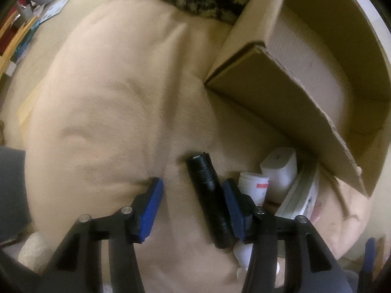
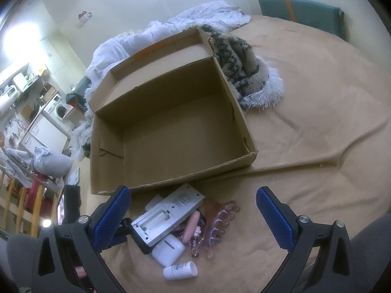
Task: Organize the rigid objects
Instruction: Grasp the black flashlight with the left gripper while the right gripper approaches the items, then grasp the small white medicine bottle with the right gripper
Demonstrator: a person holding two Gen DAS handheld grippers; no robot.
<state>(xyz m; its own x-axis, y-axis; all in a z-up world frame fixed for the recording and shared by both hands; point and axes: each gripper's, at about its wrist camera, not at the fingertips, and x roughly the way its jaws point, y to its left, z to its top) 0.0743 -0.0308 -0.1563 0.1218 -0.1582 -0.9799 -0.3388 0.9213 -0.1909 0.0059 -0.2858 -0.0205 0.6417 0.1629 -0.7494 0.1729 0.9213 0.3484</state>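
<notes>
A black flashlight [image 1: 210, 200] lies on the beige blanket between the blue pads of my open left gripper [image 1: 193, 205], close against the right pad. Beside it lie a white jar [image 1: 253, 185], a white charger block [image 1: 281, 171] and a flat white device [image 1: 303, 197]. An open, empty cardboard box [image 2: 171, 127] sits on the bed; it also shows in the left wrist view [image 1: 305, 73]. My right gripper [image 2: 193, 214] is open above a pile: a white battery charger [image 2: 168, 217], a white earbud case [image 2: 168, 251], a small white bottle [image 2: 180, 269] and a pink claw clip [image 2: 217, 224].
A black-and-white shaggy throw [image 2: 242, 66] and white bedding [image 2: 171, 29] lie behind the box. A teal cushion [image 2: 303, 12] sits at the far right. Cluttered shelves and a washing machine [image 2: 58, 108] stand to the left, off the bed.
</notes>
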